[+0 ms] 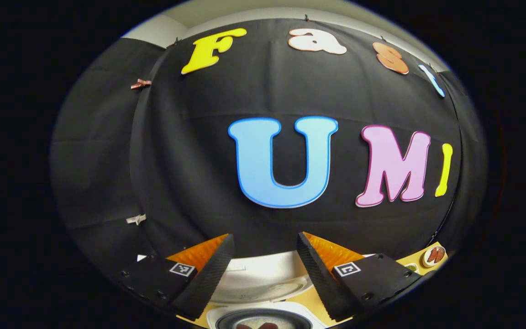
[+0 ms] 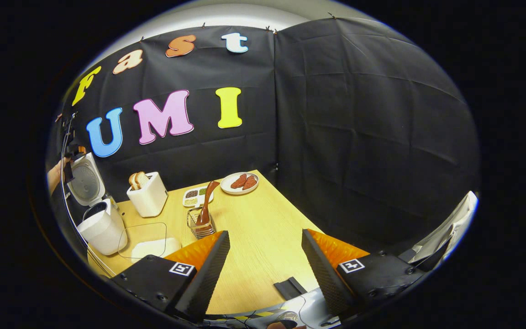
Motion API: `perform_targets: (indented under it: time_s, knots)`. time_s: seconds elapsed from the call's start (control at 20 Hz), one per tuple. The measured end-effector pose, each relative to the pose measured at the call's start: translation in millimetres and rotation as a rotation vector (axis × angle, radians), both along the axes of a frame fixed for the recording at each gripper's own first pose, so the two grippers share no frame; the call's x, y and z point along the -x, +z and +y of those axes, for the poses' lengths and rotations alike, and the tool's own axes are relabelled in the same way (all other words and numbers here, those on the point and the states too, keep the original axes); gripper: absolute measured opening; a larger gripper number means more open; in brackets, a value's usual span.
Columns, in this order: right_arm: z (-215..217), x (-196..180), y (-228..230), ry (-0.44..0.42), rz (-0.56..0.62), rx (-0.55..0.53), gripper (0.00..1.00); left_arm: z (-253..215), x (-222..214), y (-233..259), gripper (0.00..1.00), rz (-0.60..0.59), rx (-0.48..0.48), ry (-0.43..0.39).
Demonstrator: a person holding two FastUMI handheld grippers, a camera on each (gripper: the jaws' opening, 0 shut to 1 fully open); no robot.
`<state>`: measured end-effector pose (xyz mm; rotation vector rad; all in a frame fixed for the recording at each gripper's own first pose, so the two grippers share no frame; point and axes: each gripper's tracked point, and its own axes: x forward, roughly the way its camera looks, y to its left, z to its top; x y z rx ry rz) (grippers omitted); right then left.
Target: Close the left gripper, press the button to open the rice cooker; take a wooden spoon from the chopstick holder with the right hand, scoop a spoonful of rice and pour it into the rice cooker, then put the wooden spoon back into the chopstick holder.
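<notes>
The white rice cooker (image 2: pixel 102 226) stands at the table's left edge with its lid (image 2: pixel 85 182) raised. My left gripper (image 1: pixel 265 236) hovers open just above it, facing the wall; the lid's inside (image 1: pixel 263 278) and the dark pot (image 1: pixel 263 321) lie below its fingers. A wooden spoon (image 2: pixel 208 198) stands in the wire chopstick holder (image 2: pixel 200 225) mid-table. A clear box (image 2: pixel 146 243) with white contents sits between cooker and holder. My right gripper (image 2: pixel 265 232) is open and holds nothing, near the table's front edge, well short of the holder.
A white toaster (image 2: pixel 148 195) with bread stands behind the clear box. Farther back lie a small compartment tray (image 2: pixel 197 196) and a plate of reddish food (image 2: pixel 243 183). A hand (image 2: pixel 54 176) shows beside the cooker lid. Black cloth walls close the table's back and right.
</notes>
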<state>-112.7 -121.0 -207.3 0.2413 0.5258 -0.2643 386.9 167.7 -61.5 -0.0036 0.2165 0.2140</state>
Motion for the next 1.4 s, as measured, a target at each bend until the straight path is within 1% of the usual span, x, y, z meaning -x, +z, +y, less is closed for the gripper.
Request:
perform_targets:
  time_s: [0.05,0.15,0.2,0.25,0.3,0.4,0.55,0.8,1.05,1.25,1.4]
  knots:
    - [0.8,-0.4,-0.3,0.002,0.001,-0.001,0.99,-0.5,0.4,6.6,0.97,-0.017,-0.001,-0.003]
    - [0.9,-1.5,-0.2,0.006,-0.003,0.0,0.99,8.1,7.0,0.2,0.94,0.021,-0.009,0.038]
    - [1.9,-1.2,0.2,0.008,-0.005,-0.004,0.98,7.3,12.6,1.8,0.95,0.007,0.004,0.04]
    - [2.7,-6.2,-0.3,0.008,-0.006,-0.006,0.99,3.8,18.5,0.0,0.97,0.018,0.012,0.038]
    - [2.5,-7.4,-0.4,0.01,-0.01,-0.009,0.99,-1.1,24.7,-1.4,0.96,0.025,0.003,0.035]
    - [1.3,-5.3,-0.1,0.015,-0.015,-0.016,0.98,-9.9,42.1,-4.5,0.97,0.035,-0.02,0.036]
    - [0.9,-5.9,-5.0,0.032,-0.012,-0.036,0.99,-25.8,74.3,-13.1,0.97,0.033,-0.013,0.049]
    - [-0.7,-13.1,-1.0,0.068,-0.025,-0.049,0.99,-56.6,135.5,-52.9,0.99,0.097,0.031,0.11]
    - [1.3,-27.5,6.2,0.13,-0.044,-0.033,0.99,-73.7,179.2,-112.6,0.99,0.197,0.062,0.163]
    - [-3.6,-31.1,11.1,0.152,-0.055,-0.021,0.99,-70.0,195.9,-149.5,0.99,0.26,0.131,0.207]
    - [-7.9,-30.3,9.6,0.166,-0.05,-0.004,0.98,-64.3,194.1,-161.7,0.99,0.291,0.118,0.216]
